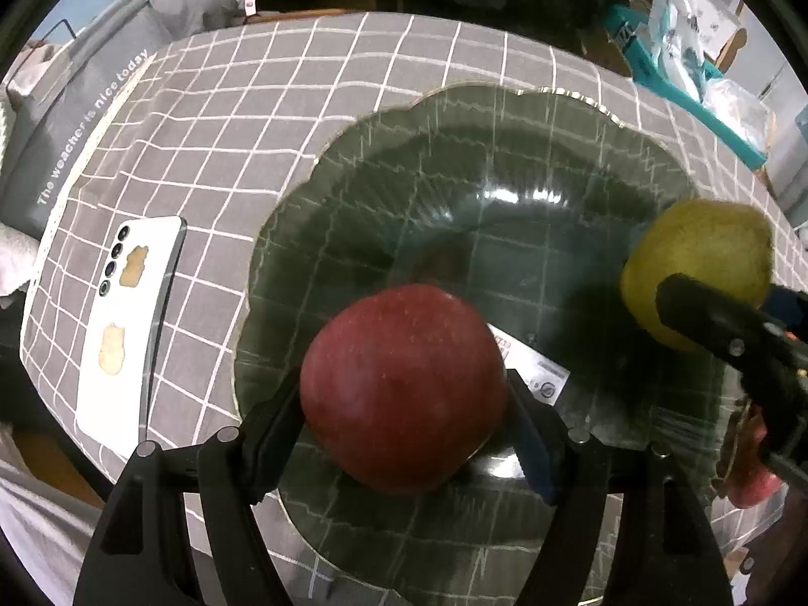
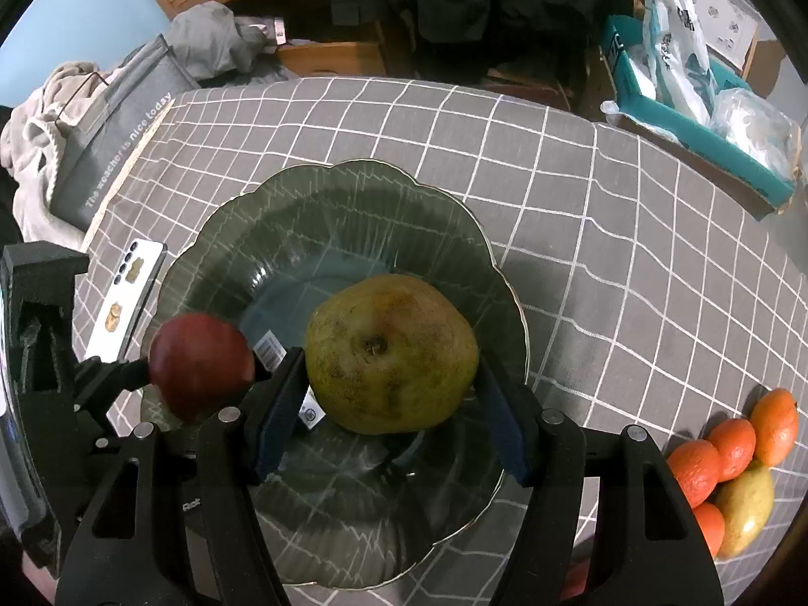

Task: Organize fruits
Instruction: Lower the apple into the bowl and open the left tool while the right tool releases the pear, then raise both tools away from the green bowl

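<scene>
A dark glass plate (image 1: pixel 454 116) with a scalloped rim lies on the grey checked tablecloth. My left gripper (image 1: pixel 404 419) is shut on a red apple (image 1: pixel 404 384), held over the plate's near left part. In the right wrist view my right gripper (image 2: pixel 389 399) is shut on a yellow-green pear (image 2: pixel 391 353) over the plate (image 2: pixel 353 187), stem end facing the camera. The apple (image 2: pixel 202 366) shows left of the pear, between the left gripper's fingers. From the left wrist view the pear (image 1: pixel 702 257) sits at the right, with a right finger (image 1: pixel 707 313) across it.
A white phone (image 1: pixel 129 323) lies face down left of the plate. Several oranges (image 2: pixel 727 449) and a yellow-green fruit (image 2: pixel 747 510) rest on the cloth at the right. A grey bag (image 2: pixel 116 151) with lettering stands at the table's left edge, a teal box (image 2: pixel 707 136) at the back right.
</scene>
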Motion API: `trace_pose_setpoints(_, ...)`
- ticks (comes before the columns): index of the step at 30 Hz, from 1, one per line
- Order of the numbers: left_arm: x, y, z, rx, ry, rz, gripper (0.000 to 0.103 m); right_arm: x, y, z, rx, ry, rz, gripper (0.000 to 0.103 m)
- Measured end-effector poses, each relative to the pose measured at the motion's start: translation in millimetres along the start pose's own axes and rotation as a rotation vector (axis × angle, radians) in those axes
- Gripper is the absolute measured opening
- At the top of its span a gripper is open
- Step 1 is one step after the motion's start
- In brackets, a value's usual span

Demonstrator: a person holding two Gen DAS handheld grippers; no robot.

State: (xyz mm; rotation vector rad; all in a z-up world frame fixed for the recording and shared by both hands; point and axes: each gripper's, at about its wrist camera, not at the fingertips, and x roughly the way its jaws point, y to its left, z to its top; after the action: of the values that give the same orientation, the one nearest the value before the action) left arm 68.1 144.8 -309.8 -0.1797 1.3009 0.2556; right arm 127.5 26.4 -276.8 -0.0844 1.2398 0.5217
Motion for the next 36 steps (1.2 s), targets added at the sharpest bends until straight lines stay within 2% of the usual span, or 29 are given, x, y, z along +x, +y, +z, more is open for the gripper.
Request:
trace_pose_setpoints(2, -9.9, -0.1, 0.7, 0.004, -0.036, 0.004, 0.091, 1.1, -0.7, 0.3, 0.007, 0.004, 0.003, 0.067)
trace_pose_setpoints(4, -17.0, -0.6, 1.1, 0.007, -0.064, 0.010, 0.094, 1.3, -0.3, 0.6, 0.004, 0.005, 0.002, 0.067)
trace_pose_setpoints(12, -21.7, 3.4, -1.6, -0.001, -0.060, 0.010, 0.094, 9.2, 2.4, 0.5, 0.010, 0.049, 0.025, 0.068)
trace_pose_setpoints(16, -20.8, 5.4, -0.7, -0.005, -0.064, 0.009, 0.094, -2.8, 3.2, 3.6, 0.010, -0.003, 0.032, 0.072)
trace_pose_setpoints(24, -37.3, 4.2, 0.3, 0.003, -0.102, 0.009, 0.094, -24.8, 1.6, 9.8, 0.019, -0.054, 0.033, 0.072)
trace_pose_setpoints(36, -97.8, -5.1, 3.3, 0.010, -0.226, -0.046, 0.094, -93.3, 6.6, 11.1, -0.018, -0.215, -0.066, 0.072)
